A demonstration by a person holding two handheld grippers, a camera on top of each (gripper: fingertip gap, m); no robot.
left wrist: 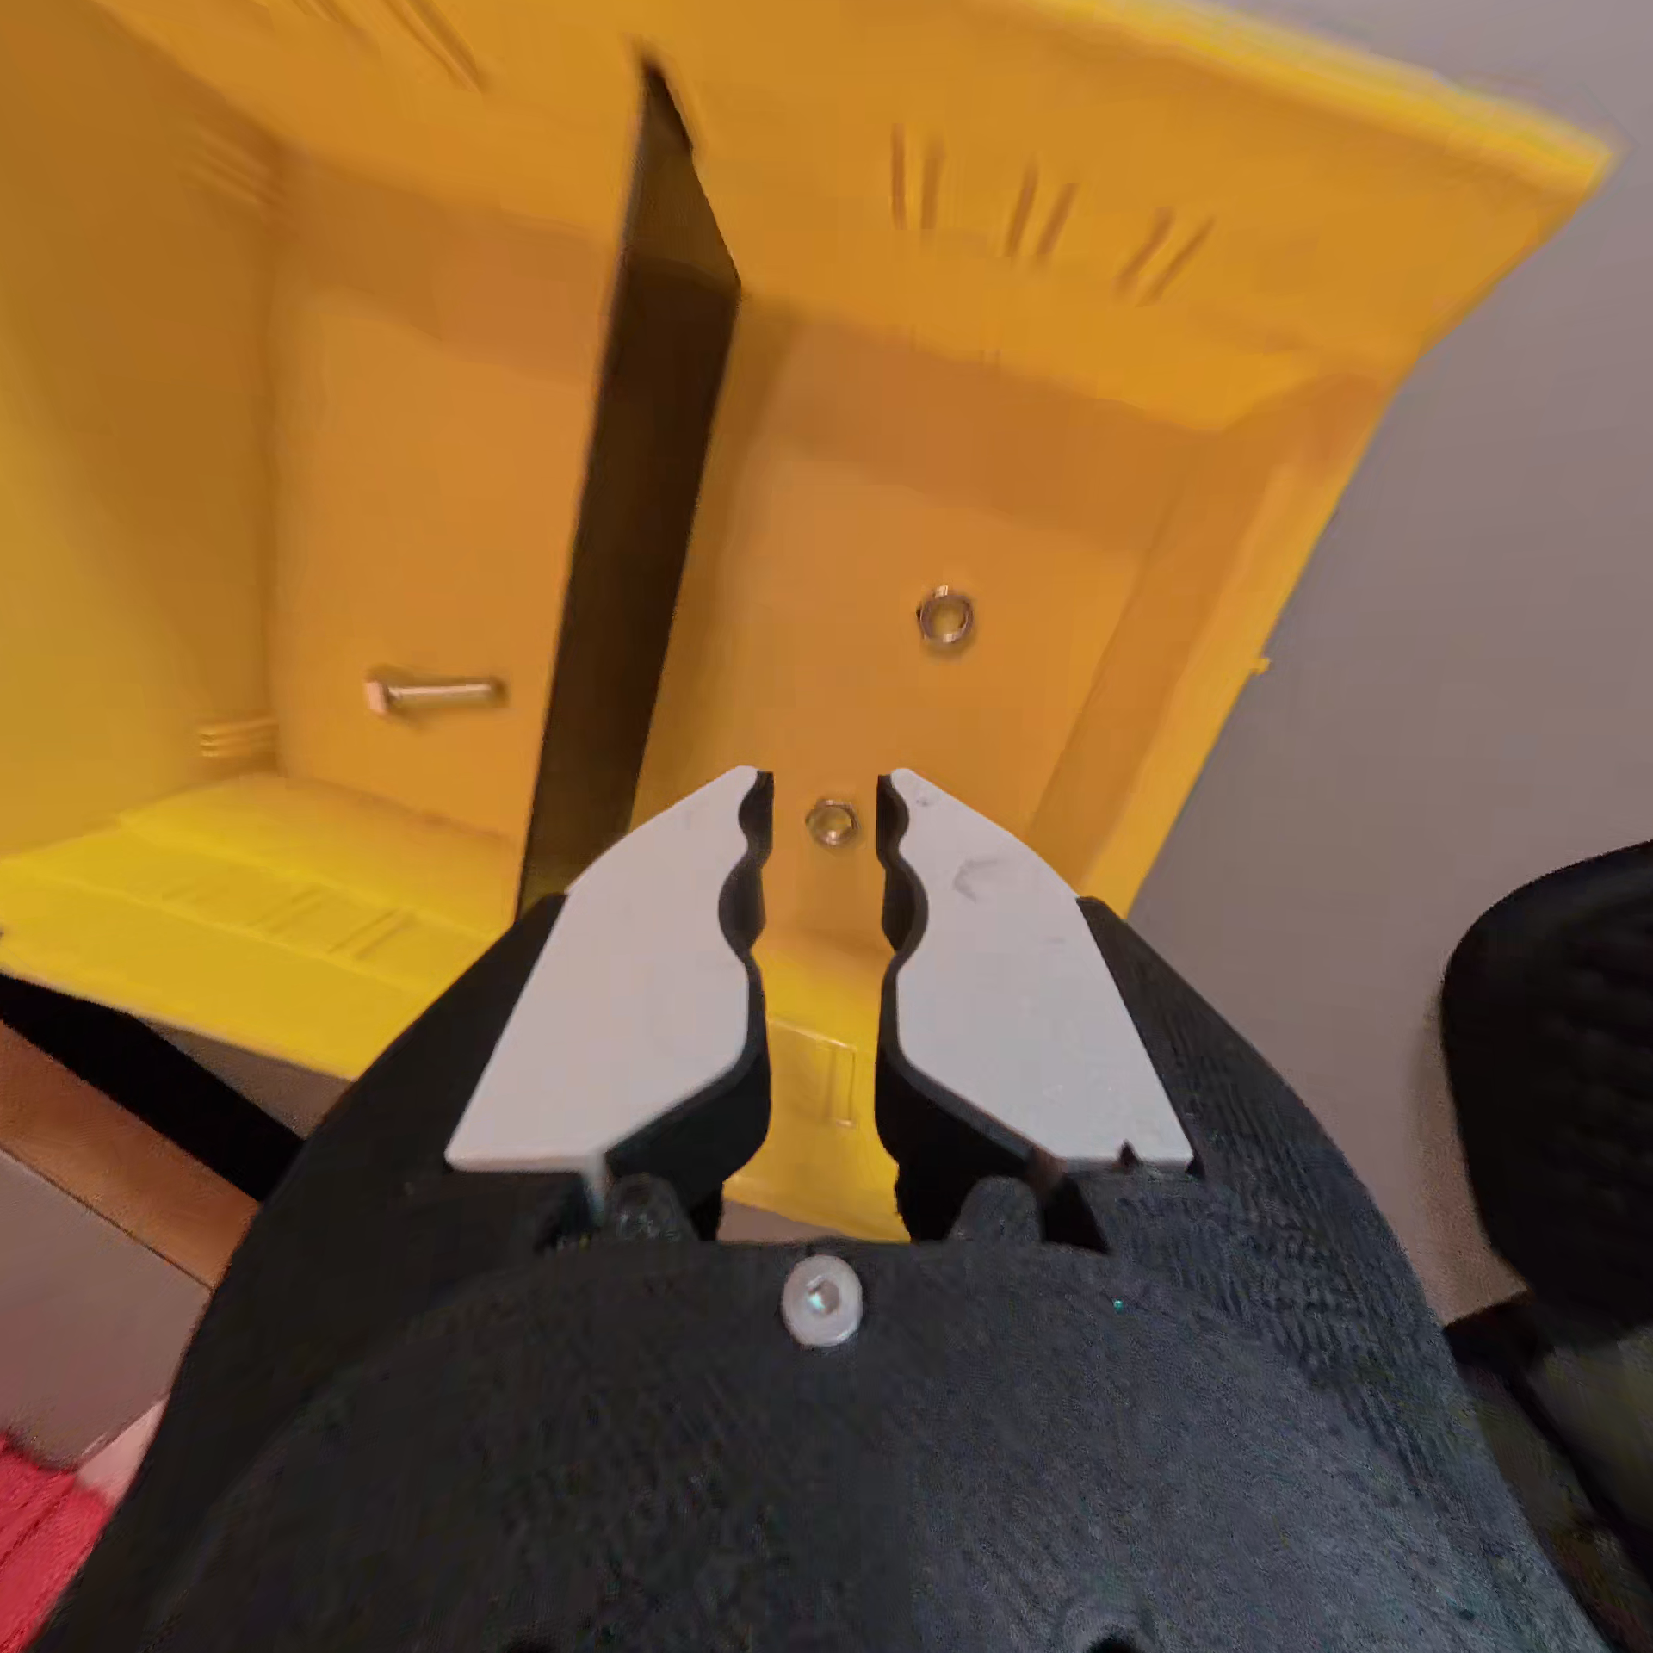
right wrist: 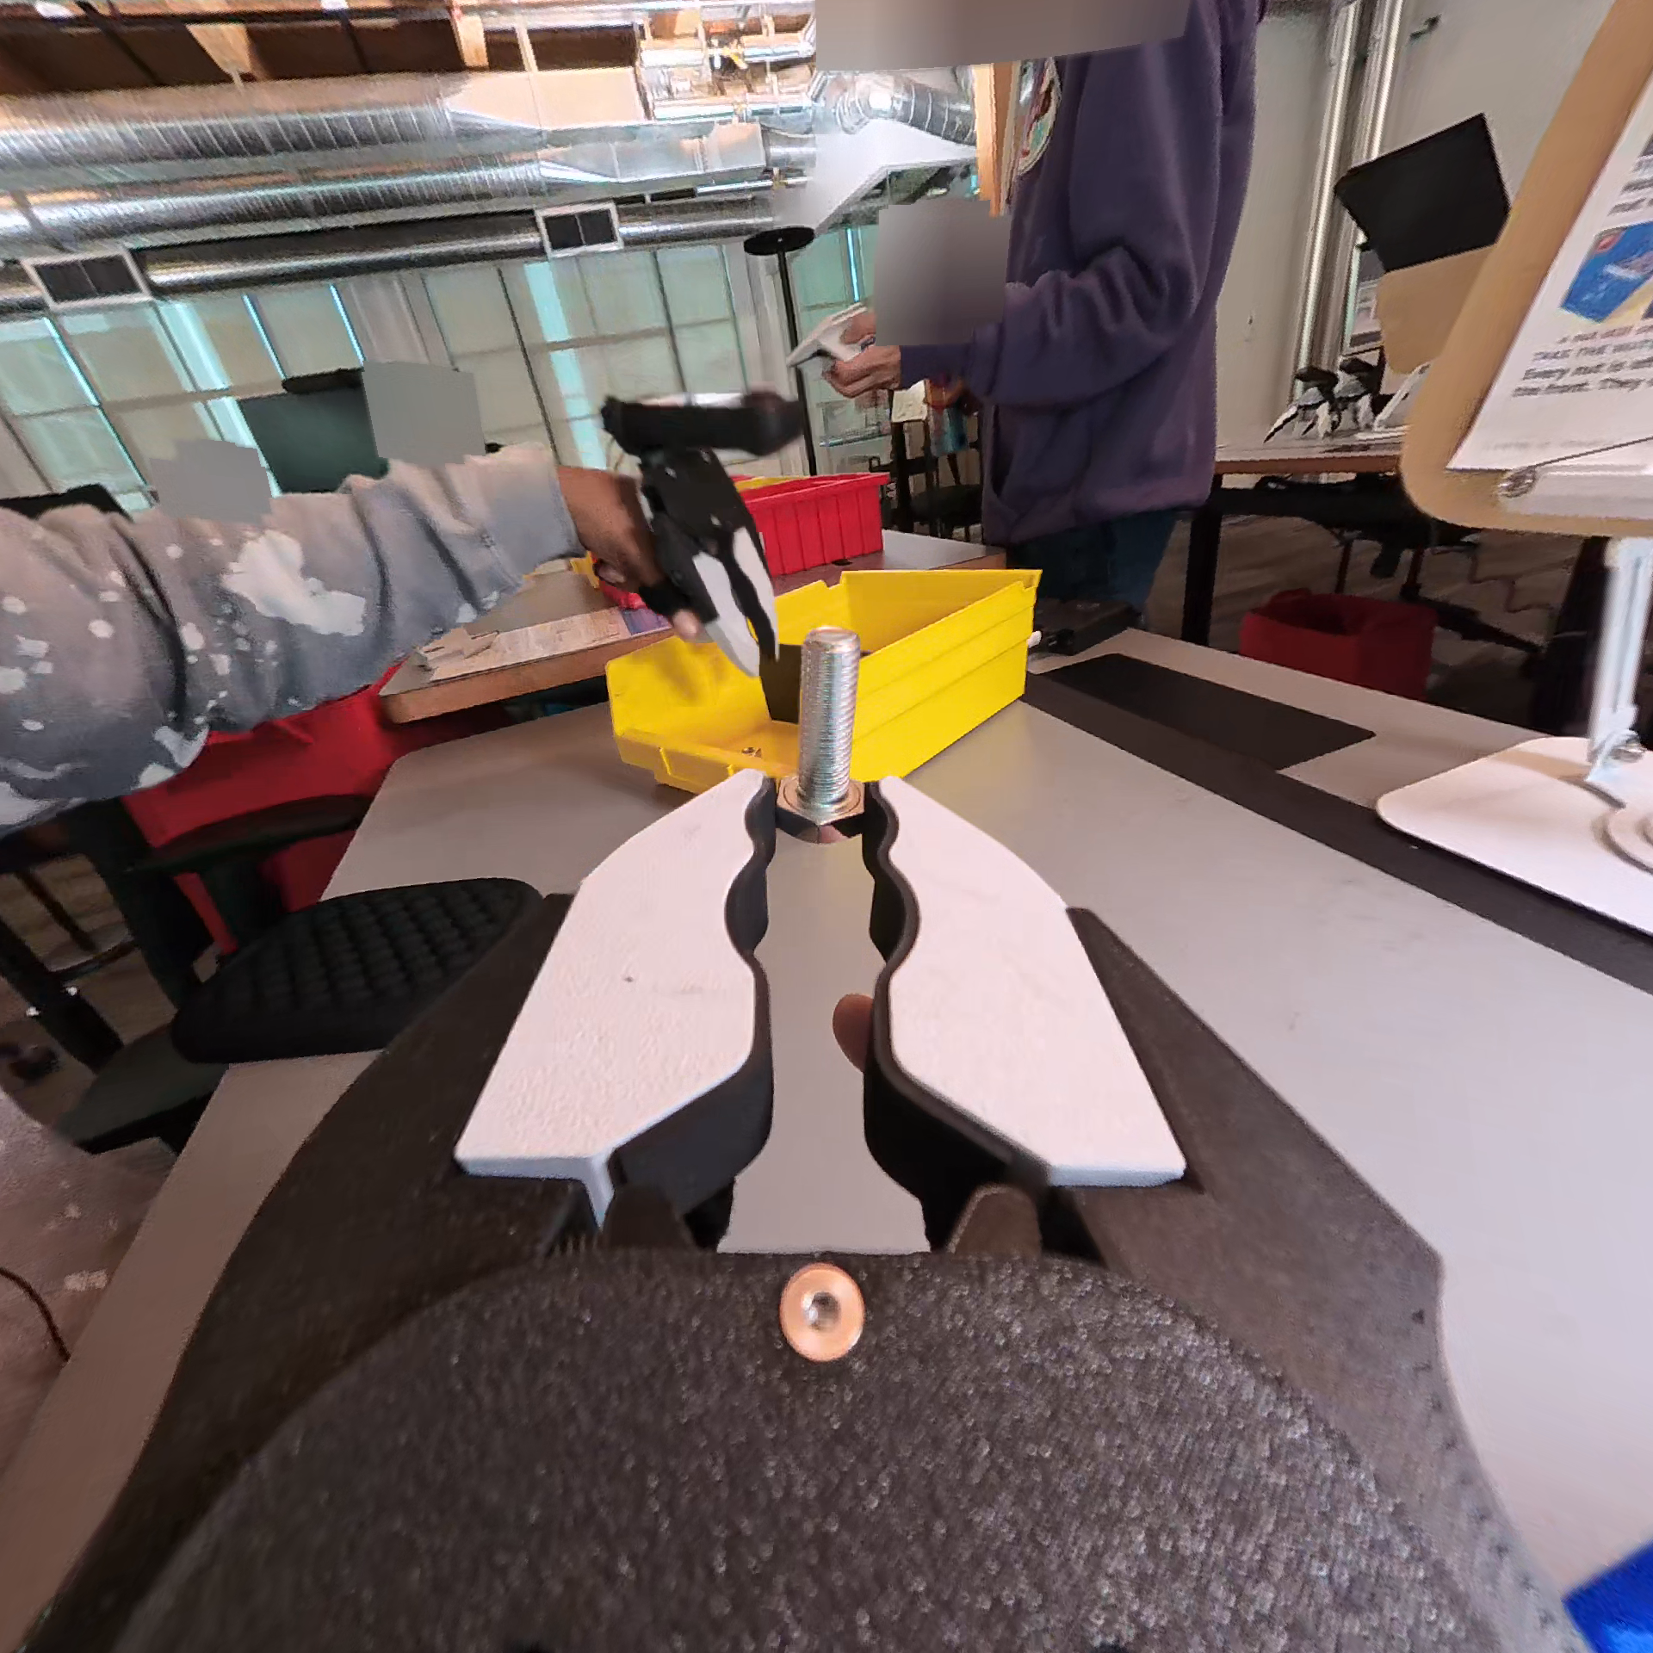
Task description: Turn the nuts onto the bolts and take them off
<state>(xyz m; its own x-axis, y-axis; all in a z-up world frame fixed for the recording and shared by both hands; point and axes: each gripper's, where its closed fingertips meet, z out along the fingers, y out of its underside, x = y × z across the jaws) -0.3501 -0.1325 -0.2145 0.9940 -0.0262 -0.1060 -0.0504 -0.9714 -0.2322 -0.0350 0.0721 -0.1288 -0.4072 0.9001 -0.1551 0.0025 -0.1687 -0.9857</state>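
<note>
My left gripper (left wrist: 825, 792) is open and points down into the right compartment of a yellow bin (left wrist: 984, 402). A small metal nut (left wrist: 832, 821) lies on the bin floor between its fingertips, not touching them. A second nut (left wrist: 945, 617) lies farther in. A bolt (left wrist: 436, 693) lies in the left compartment, beyond the black divider (left wrist: 653, 447). My right gripper (right wrist: 823, 792) is shut on the hex head of a threaded bolt (right wrist: 827, 707) that stands upright on the grey table (right wrist: 1163, 939). The right wrist view also shows the left gripper (right wrist: 756, 657) over the bin (right wrist: 939, 644).
A red bin (right wrist: 814, 514) sits on a table behind. A white stand base (right wrist: 1521, 823) with a sign board is at the right. A black mat strip (right wrist: 1207, 707) crosses the table. A black chair (right wrist: 358, 957) is at the left. A person in a purple hoodie (right wrist: 1100, 313) stands behind. The grippers' ends are close to 40 cm from one another.
</note>
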